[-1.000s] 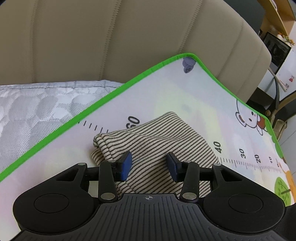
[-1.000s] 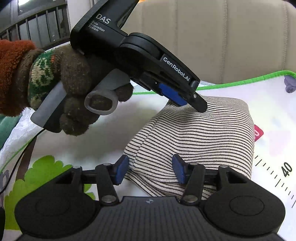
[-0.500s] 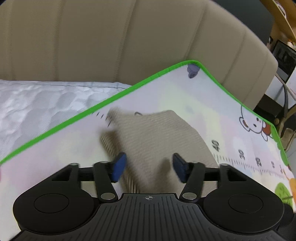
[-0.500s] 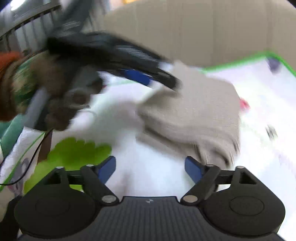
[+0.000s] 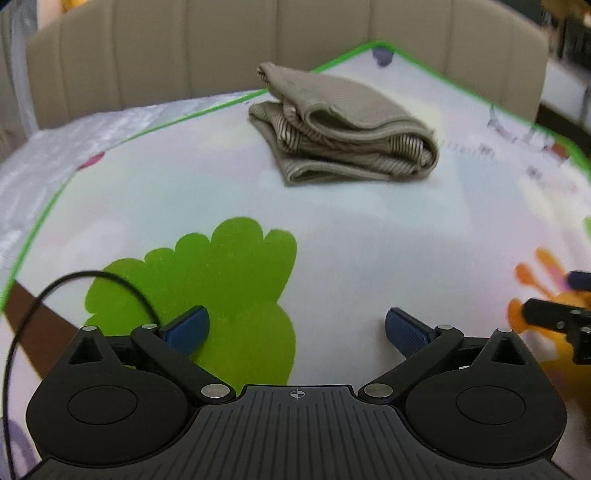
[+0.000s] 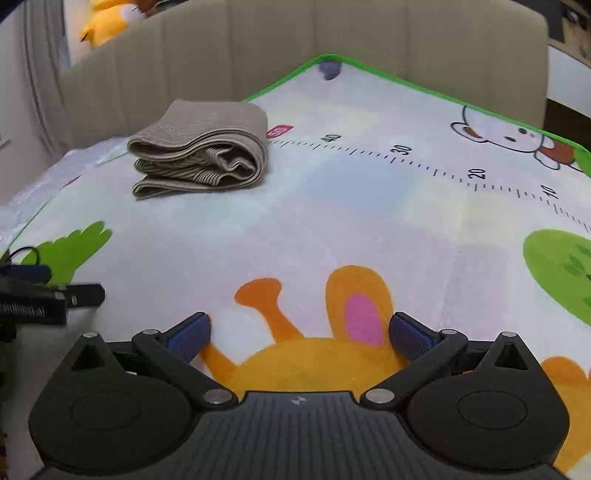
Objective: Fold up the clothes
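Note:
A beige striped garment [image 5: 343, 125] lies folded in a thick stack at the far end of the play mat [image 5: 332, 236]; it also shows in the right wrist view [image 6: 201, 149]. My left gripper [image 5: 297, 328] is open and empty, low over the mat's near part, far from the garment. My right gripper [image 6: 299, 334] is open and empty, over the orange cartoon figure. The right gripper's tip shows at the right edge of the left wrist view [image 5: 561, 317]. The left gripper's tip shows at the left edge of the right wrist view [image 6: 48, 291].
The mat, edged in green [image 6: 424, 86], lies on a quilted mattress [image 5: 55, 147] against a beige padded headboard [image 6: 406, 40]. A black cable [image 5: 74, 291] loops beside my left gripper. A yellow plush toy [image 6: 101, 22] sits behind the headboard.
Both grippers have let go of the folded garment, opened wide and pulled back toward the near end of the mat. The garment now lies alone at the far end.

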`<state>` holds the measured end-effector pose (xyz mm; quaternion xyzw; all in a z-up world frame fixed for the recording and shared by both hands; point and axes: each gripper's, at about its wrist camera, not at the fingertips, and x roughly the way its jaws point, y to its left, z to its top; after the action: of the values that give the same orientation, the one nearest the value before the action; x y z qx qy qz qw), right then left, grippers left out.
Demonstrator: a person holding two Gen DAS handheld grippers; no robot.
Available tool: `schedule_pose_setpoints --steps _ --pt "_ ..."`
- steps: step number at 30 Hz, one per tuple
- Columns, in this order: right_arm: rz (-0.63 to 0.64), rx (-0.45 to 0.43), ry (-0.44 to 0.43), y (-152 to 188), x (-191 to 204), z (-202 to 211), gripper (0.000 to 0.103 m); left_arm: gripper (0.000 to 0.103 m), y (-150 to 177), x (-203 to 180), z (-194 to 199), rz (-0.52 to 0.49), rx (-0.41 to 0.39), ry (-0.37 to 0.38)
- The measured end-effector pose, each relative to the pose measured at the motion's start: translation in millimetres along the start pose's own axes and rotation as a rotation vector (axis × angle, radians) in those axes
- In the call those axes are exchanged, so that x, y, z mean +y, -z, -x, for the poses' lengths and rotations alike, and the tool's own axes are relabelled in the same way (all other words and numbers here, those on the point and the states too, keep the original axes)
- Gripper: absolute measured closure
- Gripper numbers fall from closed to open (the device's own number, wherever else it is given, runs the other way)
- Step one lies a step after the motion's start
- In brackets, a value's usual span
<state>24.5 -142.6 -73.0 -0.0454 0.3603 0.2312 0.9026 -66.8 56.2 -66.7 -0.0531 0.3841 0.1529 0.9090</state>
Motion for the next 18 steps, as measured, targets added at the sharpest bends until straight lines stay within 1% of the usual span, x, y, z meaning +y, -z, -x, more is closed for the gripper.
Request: schedule_pose_setpoints --steps 1,4,7,18 --pt "0.003 0.000 0.013 0.2 1.3 -0.6 0.000 0.000 1.1 -5.5 -0.8 -0.012 -0.002 -0.028" --pt "0.011 -0.002 0.035 0.4 8.4 -10.2 0.000 0.000 12.4 -8.1 0.5 0.007 -0.053 -0.058" --pt "0.017 -0.006 0.040 0.5 7.6 -8.7 0.000 0.000 13.4 -11.6 -0.1 -0.001 -0.072 -0.072" --pt "0.029 -0.005 0.049 2.1 5.4 -3.1 0.000 0.000 13.7 -10.9 -0.2 0.002 -0.069 -0.063"
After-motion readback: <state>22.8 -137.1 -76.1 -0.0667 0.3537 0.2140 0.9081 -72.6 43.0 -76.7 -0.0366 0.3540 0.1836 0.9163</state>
